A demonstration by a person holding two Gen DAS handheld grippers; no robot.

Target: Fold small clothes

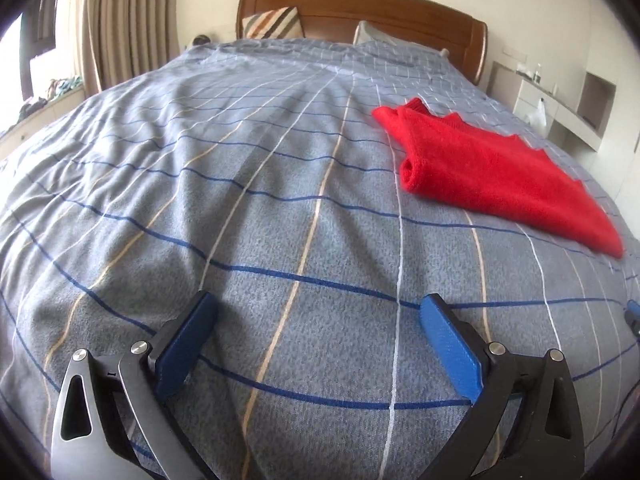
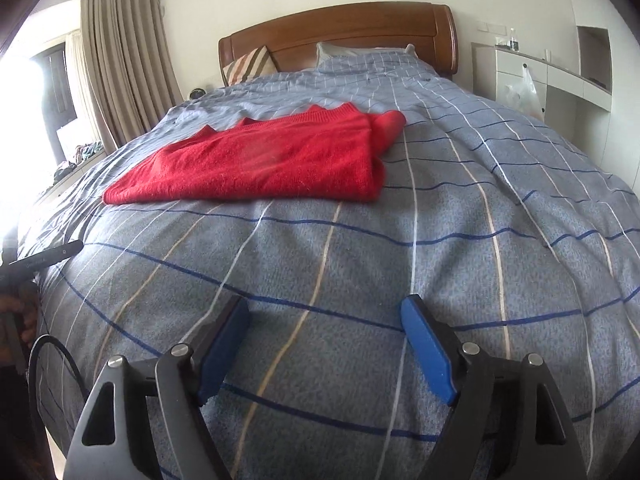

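- The left gripper had its blue fingers spread wide, with only bedspread between them.
- The right gripper also stood open and empty, its jaws parted above the checked bedspread.
- The folded red sweater lay flat on the bedspread, well ahead of both grippers, touching neither.
- A wooden headboard stood beyond.

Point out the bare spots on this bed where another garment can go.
Free: the quilt between the left gripper and the striped pillow, and beside the red sweater toward the white cabinet. Taken: only the sweater's patch.
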